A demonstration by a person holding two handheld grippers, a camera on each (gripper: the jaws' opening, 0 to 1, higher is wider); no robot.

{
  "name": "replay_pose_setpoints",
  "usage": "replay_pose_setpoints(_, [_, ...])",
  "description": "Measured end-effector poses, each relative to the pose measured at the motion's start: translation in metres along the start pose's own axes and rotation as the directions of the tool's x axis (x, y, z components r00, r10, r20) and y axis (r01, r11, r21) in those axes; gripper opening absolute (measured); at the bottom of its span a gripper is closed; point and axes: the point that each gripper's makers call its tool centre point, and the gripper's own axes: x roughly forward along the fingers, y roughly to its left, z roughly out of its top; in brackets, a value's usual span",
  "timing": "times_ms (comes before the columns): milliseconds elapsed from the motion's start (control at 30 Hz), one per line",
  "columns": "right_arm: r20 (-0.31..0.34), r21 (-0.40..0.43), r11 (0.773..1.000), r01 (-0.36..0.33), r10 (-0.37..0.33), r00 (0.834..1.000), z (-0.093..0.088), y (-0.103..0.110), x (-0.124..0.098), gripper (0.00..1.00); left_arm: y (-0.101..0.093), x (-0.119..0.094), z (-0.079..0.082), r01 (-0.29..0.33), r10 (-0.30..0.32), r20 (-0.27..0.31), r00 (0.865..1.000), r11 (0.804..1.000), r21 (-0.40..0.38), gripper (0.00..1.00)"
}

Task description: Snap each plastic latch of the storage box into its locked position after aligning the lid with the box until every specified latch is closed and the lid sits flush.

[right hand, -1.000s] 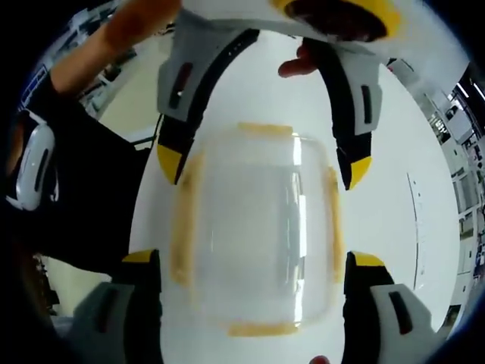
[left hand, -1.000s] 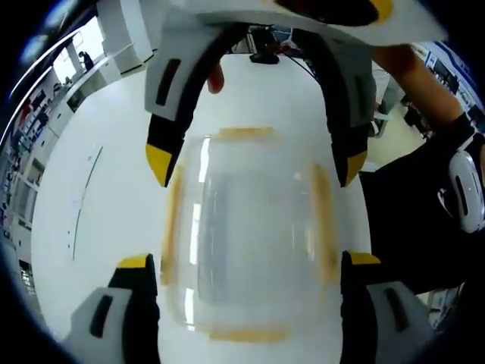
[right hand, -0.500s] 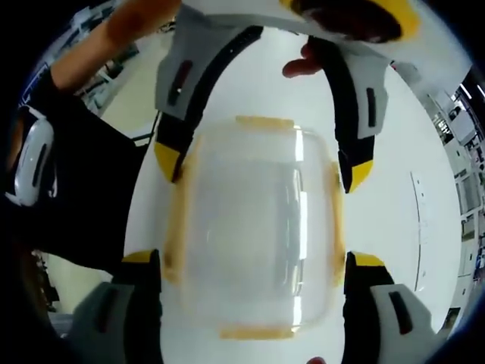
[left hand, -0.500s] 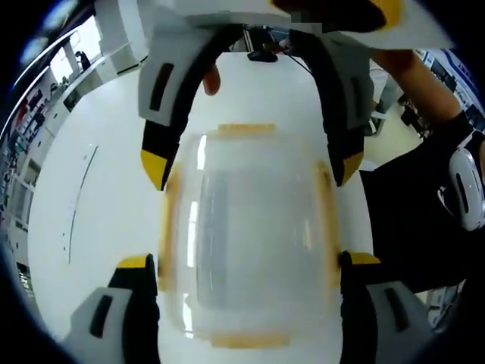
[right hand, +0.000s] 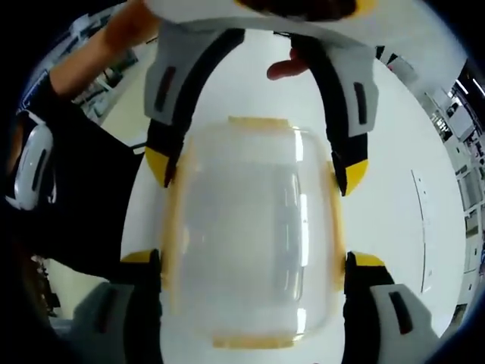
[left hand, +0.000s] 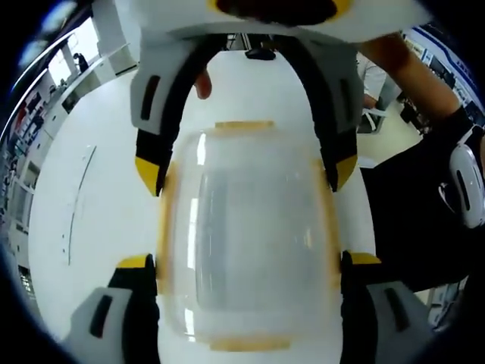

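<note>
Clear plastic with pale yellow edging: in the left gripper view the box [left hand: 246, 243] lies on a white table [left hand: 83, 212], lid [left hand: 250, 227] on top, framed between the left gripper [left hand: 246, 262], whose yellow-tipped jaws stand wide to either side of it, and the right gripper [left hand: 242, 171], which reaches in from the far end with its jaws just as wide, tips at the box's far corners. Yellow latches show along all four sides, the far latch [left hand: 244, 125] and near latch [left hand: 250, 344] clearest; whether any is snapped down I cannot tell through the blur. In the right gripper view the same box [right hand: 250, 243] sits between the right gripper [right hand: 254, 262], jaws spread and holding nothing, and the left gripper [right hand: 254, 171] opposite, also spread. The side latches [right hand: 173, 227] run along the long edges close to the jaw tips. The box looks light, thin-walled and slick, likely to skate on the smooth table if pushed from one end alone, so bracing from both ends seems wise. The lid will probably flex in its middle; pressure is better put at the rim and on each latch flap, which should be stiff enough to click over the lip.
</note>
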Motion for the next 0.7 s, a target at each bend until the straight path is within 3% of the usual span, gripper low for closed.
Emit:
replay_pose_setpoints(100, [-0.012,-0.004,1.000,0.010,-0.010,1.000,0.000,-0.004,0.000,1.00,0.001,0.000,0.001,-0.010,0.010,0.007,1.000,1.000,0.003,1.00])
replay_pose_setpoints(367, [0.018,-0.006,1.000,0.019,-0.019,1.000,0.002,-0.010,0.000,1.00,-0.006,0.001,0.001,-0.017,0.018,0.090,0.996,1.000,-0.004,1.00])
replay_pose_setpoints(467, [0.019,-0.004,1.000,0.022,-0.022,1.000,0.002,-0.013,-0.001,1.00,0.003,0.000,0.004,-0.026,0.027,0.093,0.995,1.000,-0.006,1.00])
replay_pose_setpoints(700, [0.020,-0.001,1.000,0.022,-0.022,1.000,0.002,-0.014,-0.001,1.00,0.004,0.000,0.005,-0.023,0.023,0.097,0.995,1.000,-0.006,1.00])
